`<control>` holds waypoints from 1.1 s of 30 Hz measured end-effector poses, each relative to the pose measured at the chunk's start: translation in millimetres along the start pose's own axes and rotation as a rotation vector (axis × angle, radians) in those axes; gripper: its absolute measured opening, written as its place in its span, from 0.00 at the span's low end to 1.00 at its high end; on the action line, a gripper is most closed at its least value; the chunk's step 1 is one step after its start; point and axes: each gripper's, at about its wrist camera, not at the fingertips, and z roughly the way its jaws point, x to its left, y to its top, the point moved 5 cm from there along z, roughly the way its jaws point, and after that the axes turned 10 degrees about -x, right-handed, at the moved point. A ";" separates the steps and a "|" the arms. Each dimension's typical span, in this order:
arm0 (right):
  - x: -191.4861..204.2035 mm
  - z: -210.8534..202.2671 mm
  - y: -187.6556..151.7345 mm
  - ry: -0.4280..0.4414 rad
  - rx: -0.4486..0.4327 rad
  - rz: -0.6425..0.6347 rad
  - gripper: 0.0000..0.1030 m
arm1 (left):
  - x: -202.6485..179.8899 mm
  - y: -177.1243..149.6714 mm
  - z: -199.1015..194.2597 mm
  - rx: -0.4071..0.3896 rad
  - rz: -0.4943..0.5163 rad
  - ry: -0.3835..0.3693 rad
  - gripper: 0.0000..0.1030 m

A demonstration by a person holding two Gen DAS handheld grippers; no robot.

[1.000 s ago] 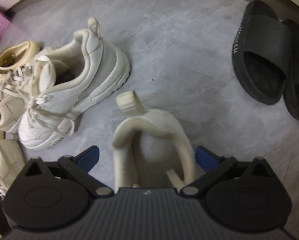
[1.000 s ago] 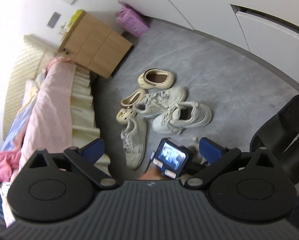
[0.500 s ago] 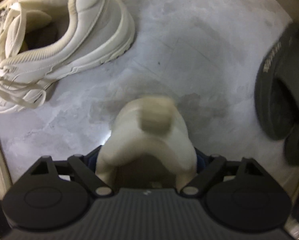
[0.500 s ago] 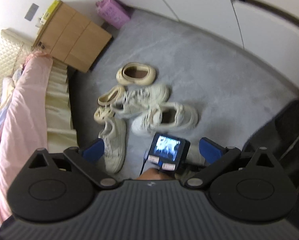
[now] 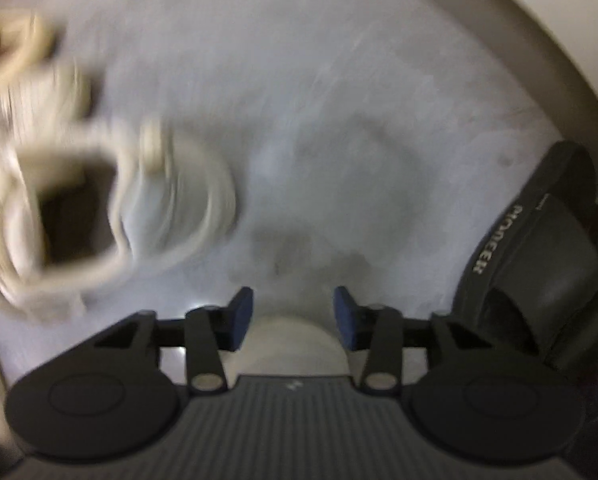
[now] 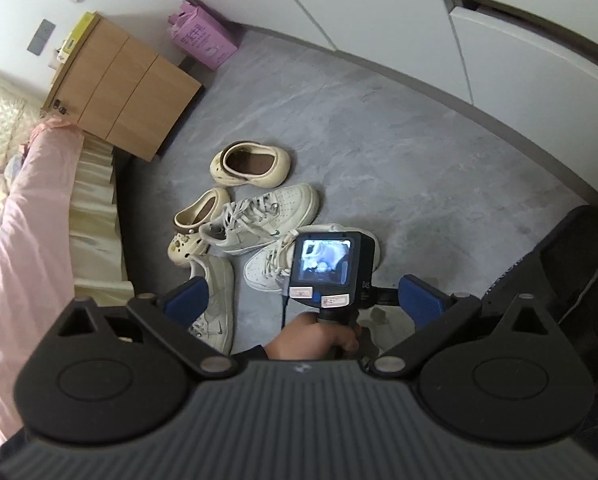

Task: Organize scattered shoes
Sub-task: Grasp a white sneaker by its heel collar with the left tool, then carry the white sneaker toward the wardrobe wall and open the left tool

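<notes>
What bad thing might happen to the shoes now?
1. The left gripper, whose jaws have just been closing, seems to pinch only the heel of the white sneaker, so it might slip out.
2. The black slide lies close on the right, and the sneaker might bump it.
3. The view is blurred by quick motion, so the other sneaker nearby might get knocked.

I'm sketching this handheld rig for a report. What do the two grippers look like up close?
Both match: a dark grey ribbed body, two black round discs, black linkage bars with silver pivot pins, and blue pads on the fingers. That holds for the left gripper and the right gripper. The left one's rear carries a small screen with two labels beneath and a dark cable.
</notes>
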 end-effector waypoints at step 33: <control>-28.0 -92.4 -75.7 0.024 0.061 -0.272 0.89 | -27.0 -29.6 -383.5 -0.422 -0.210 0.148 1.00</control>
